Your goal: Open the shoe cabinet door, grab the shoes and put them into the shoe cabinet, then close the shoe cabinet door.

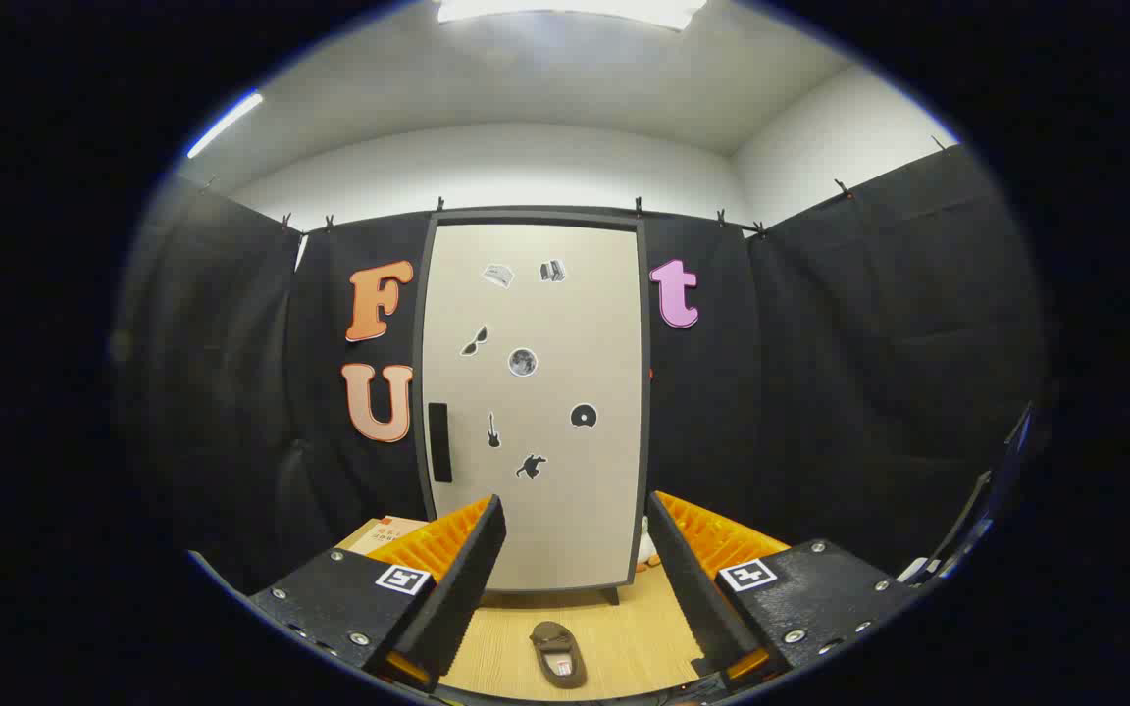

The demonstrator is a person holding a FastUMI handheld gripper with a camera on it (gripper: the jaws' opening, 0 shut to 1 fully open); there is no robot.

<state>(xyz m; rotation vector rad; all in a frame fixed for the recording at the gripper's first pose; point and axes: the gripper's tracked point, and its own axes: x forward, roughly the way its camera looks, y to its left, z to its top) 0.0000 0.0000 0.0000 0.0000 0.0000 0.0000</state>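
Observation:
A tall shoe cabinet (536, 402) stands straight ahead against the booth wall, its pale door shut and dotted with several small stickers. A dark vertical handle (439, 442) sits near the door's left edge. A brown shoe (557, 654) lies on the wooden floor between my fingers, low and close, toe pointing toward the cabinet. My gripper (573, 549) is open with nothing held; the fingers (462, 574) frame the door's lower part, well short of it.
A cardboard box (384, 534) rests on the floor left of the cabinet, behind the left finger. A small pale object (645, 549) sits by the cabinet's right foot. Black cloth walls close in on both sides.

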